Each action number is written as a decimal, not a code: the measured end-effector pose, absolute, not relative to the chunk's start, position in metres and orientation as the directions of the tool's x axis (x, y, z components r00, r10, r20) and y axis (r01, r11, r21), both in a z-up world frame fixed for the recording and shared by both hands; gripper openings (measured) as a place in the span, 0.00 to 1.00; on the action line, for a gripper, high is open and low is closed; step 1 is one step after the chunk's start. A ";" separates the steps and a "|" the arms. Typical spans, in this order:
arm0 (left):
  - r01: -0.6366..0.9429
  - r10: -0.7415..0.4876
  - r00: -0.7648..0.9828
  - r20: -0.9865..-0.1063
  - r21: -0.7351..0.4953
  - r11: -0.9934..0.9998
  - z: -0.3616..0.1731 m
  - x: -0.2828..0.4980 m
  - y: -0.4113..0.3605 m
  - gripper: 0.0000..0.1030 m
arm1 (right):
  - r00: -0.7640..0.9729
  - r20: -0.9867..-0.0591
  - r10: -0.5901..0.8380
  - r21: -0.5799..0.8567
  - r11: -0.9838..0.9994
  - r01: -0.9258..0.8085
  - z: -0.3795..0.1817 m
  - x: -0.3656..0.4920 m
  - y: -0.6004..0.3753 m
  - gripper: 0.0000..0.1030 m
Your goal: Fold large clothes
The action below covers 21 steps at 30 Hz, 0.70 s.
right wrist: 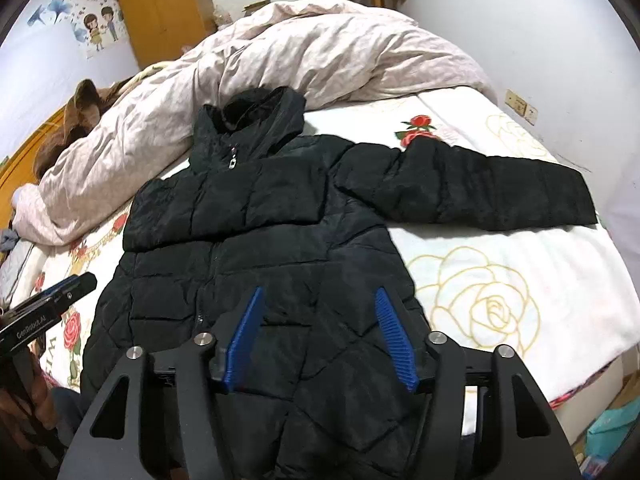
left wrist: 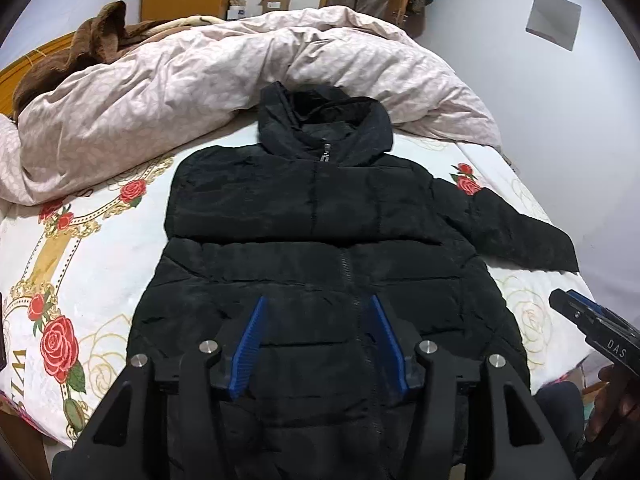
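Bed (right wrist: 520,264): one jacket (right wrist: 248,240), two tools

jacket (left wrist: 320,216) x1 | duvet (left wrist: 180,92) x1 | brown blanket (left wrist: 80,52) x1 | grippers x2: left gripper (left wrist: 318,304), right gripper (right wrist: 320,294)

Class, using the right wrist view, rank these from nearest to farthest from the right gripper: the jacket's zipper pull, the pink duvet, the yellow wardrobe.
From the right gripper:
1. Zipper pull, at the jacket's collar, ahead-left.
2. Pink duvet, heaped behind the hood.
3. Yellow wardrobe, against the far-left wall.
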<state>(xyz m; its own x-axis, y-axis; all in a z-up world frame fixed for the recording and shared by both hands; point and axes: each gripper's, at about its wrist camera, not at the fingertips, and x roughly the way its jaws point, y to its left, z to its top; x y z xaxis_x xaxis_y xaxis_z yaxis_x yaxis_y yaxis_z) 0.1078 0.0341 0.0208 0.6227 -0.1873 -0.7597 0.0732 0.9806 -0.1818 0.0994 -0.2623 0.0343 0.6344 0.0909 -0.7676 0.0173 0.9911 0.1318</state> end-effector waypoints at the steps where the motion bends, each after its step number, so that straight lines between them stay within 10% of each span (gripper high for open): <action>1: 0.078 -0.189 0.622 -0.760 -0.180 0.981 0.022 0.109 0.032 0.54 | 0.636 -0.766 0.088 0.135 0.991 0.025 0.036 0.099 -0.267 0.58; 21: 0.143 -0.194 0.592 -0.782 -0.135 0.980 0.000 0.183 -0.003 0.58 | 0.600 -0.799 -0.036 0.098 0.977 0.190 0.006 0.150 -0.342 0.58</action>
